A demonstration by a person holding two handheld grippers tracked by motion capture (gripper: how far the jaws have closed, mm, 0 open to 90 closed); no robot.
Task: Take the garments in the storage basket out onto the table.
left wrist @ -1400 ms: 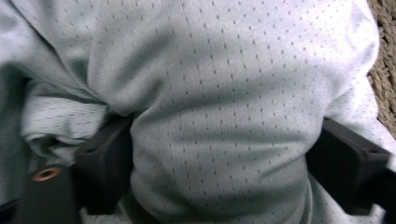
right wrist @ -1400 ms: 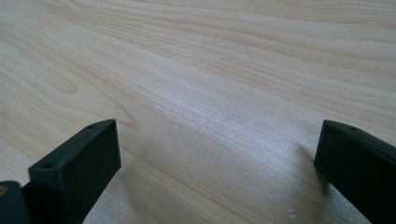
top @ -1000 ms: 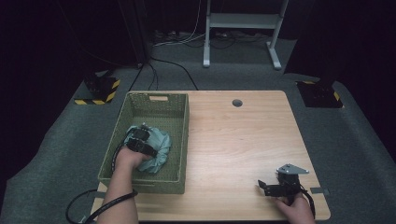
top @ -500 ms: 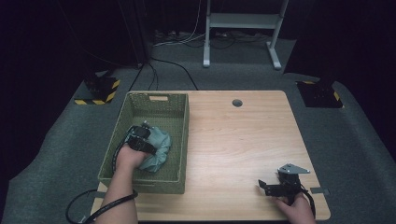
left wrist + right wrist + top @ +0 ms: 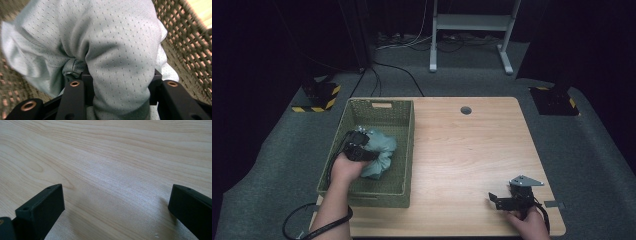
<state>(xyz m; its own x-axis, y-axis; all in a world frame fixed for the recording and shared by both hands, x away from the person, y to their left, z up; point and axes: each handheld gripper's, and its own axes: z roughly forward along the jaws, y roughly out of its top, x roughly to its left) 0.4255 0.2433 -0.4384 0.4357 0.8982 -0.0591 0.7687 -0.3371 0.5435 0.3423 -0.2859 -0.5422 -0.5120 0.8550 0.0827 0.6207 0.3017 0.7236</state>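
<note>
- Left gripper (image 5: 358, 148) is what we are working with: its jaws have just been closing and are now clamping a thick fold of the pale teal garment (image 5: 117, 50), which is bulging up between them in the left gripper view.
- We are holding that cloth inside the green woven basket (image 5: 408, 150), at the left side of the wooden table (image 5: 472, 150); from above, the bundle (image 5: 379, 150) is sitting roughly mid-basket, with the left hand (image 5: 343, 167) just behind it.
- We are judging the grip as a bunched pinch rather than a hold on an edge, so most of the fabric is hanging loose below the jaws. If we are lifting quickly, the dangling part could be dragging over the basket's wall and catching on the weave, tipping or sliding the basket.
- We are also risking a slip: the knit looks smooth, and a fat roll of it could be squeezing out of the jaws under its own weight.
- Farther off, the right gripper (image 5: 507, 200) is resting near the table's near right corner, well apart from the basket; its jaws are standing wide with bare wood grain (image 5: 112, 170) between them, holding nothing.
- We are thinking that distance matters: should the garment start to fall, the right hand (image 5: 529, 225) is too far away to be catching it.
</note>
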